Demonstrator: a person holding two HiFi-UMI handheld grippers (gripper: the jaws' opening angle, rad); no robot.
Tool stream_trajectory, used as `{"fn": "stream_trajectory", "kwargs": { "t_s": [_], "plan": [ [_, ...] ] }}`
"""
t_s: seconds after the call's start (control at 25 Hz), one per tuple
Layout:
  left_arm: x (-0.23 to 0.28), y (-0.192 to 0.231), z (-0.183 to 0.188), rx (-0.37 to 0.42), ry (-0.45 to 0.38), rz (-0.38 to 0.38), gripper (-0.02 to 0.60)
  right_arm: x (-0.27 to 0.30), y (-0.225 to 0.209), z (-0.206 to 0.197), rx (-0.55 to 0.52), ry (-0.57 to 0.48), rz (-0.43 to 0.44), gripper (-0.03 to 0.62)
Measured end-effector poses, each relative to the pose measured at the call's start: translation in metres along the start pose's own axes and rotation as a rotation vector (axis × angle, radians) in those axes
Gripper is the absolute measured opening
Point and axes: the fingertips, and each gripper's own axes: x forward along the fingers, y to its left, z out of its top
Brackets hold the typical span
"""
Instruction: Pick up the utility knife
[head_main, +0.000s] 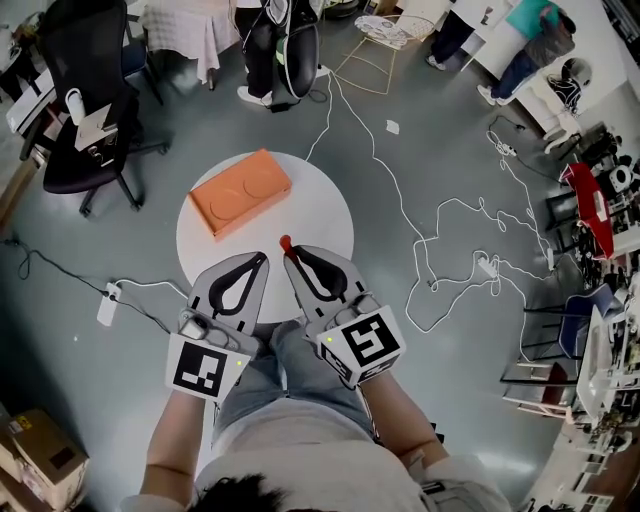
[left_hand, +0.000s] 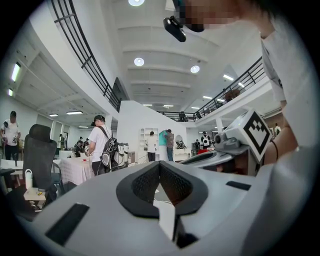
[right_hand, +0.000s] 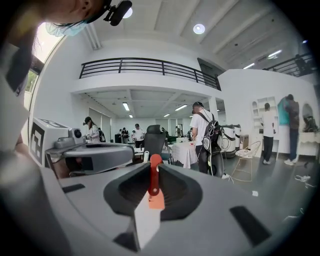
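The utility knife (head_main: 285, 242) is a slim red thing that sticks out past the tips of my right gripper (head_main: 290, 253), which is shut on it above the near edge of the round white table (head_main: 325, 215). In the right gripper view the red knife (right_hand: 154, 176) stands upright between the dark pads, with an orange part below it. My left gripper (head_main: 262, 257) hangs just left of the right one, shut with nothing in it. Its jaws meet at the tip in the left gripper view (left_hand: 160, 164). Both grippers are raised and point level into the room.
An orange box (head_main: 241, 192) lies on the table's far left part. A black office chair (head_main: 90, 90) stands at the left. White cables (head_main: 440, 230) and a power strip (head_main: 108, 303) lie on the floor. A person with a backpack (head_main: 275, 45) stands beyond the table.
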Motion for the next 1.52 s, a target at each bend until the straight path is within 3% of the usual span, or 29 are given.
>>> {"fn": "stream_trajectory", "kwargs": {
  "t_s": [0.44, 0.96, 1.52],
  "plan": [
    [0.000, -0.029, 0.023, 0.045, -0.036, 0.012, 0.008, -0.039, 0.006, 0.036, -0.017, -0.132, 0.052, 0.057],
    [0.003, -0.086, 0.046, 0.048, -0.069, 0.081, 0.009, -0.106, 0.001, 0.058, -0.047, -0.213, 0.145, 0.057],
    [0.000, -0.092, 0.050, 0.059, -0.069, 0.094, 0.008, -0.116, 0.003, 0.061, -0.034, -0.242, 0.164, 0.057]
  ]
}}
